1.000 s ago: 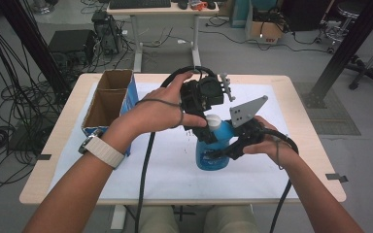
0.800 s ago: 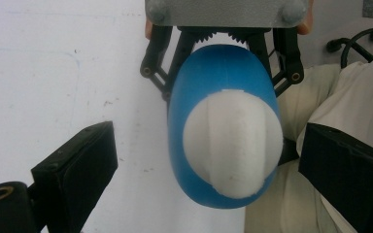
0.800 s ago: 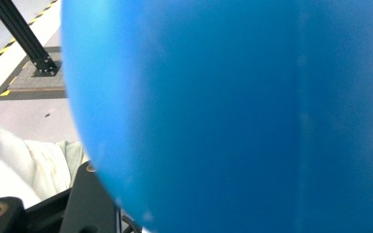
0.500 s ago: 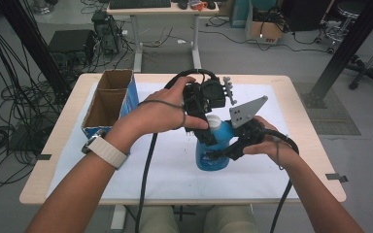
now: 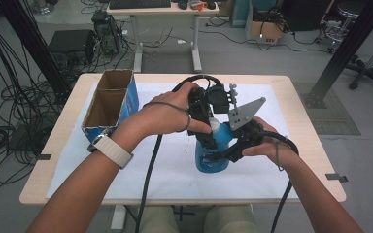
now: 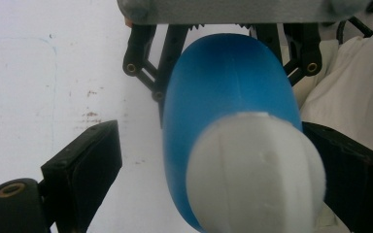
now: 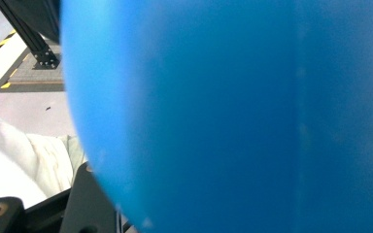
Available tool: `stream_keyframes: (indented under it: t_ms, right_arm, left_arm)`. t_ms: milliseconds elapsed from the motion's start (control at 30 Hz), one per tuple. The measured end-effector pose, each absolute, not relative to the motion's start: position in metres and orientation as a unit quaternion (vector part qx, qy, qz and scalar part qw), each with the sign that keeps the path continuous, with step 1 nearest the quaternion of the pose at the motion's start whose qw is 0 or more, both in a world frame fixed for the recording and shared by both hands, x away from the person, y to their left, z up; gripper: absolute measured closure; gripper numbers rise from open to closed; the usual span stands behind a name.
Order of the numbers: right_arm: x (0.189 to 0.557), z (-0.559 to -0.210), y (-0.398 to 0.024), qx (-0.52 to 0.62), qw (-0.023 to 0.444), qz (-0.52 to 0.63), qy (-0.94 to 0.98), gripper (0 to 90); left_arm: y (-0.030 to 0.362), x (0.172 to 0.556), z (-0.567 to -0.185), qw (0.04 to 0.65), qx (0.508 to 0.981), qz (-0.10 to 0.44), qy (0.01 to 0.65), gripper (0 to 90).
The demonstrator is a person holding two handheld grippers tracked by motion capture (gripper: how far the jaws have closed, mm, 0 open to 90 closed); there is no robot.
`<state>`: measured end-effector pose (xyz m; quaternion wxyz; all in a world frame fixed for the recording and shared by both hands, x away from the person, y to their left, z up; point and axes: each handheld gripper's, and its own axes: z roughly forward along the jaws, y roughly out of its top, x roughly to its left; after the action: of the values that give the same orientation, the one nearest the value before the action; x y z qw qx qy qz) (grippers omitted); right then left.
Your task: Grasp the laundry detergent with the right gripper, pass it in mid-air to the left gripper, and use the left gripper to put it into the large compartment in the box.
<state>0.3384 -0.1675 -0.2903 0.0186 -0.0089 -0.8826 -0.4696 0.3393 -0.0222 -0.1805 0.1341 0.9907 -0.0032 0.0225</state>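
Right gripper [image 5: 223,154] clamps the blue bottle [image 5: 212,154] upright on the table; left gripper [image 6: 213,160] jaws closing around its white cap [image 6: 255,170], left jaw not yet touching.

Right gripper [image 5: 223,154] clamps blue bottle [image 5: 212,158]; left gripper [image 5: 209,127] above white cap [image 5: 214,125].

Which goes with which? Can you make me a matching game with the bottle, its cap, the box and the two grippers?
1 blue bottle
2 cap
3 cardboard box
4 left gripper

a white
b at the table's left, open on top
c jaws around the cap, one pad clearly apart from it
d gripped by the right gripper

Pairs: 1-d, 2-a, 3-b, 4-c
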Motion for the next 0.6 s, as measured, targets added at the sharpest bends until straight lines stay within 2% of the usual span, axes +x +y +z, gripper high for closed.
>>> stream_keyframes:
  t_ms: [533,600]
  right_arm:
    - [0.338,-0.292,-0.167,-0.009,0.021,-0.466,-0.885,42.3]
    - [0.338,-0.292,-0.167,-0.005,0.023,-0.466,-0.884,42.3]
  left_arm:
    - [-0.028,0.341,-0.192,0.125,0.992,0.001,-0.009,19.4]
    - [-0.029,0.344,-0.192,0.113,0.993,-0.002,-0.034,21.5]
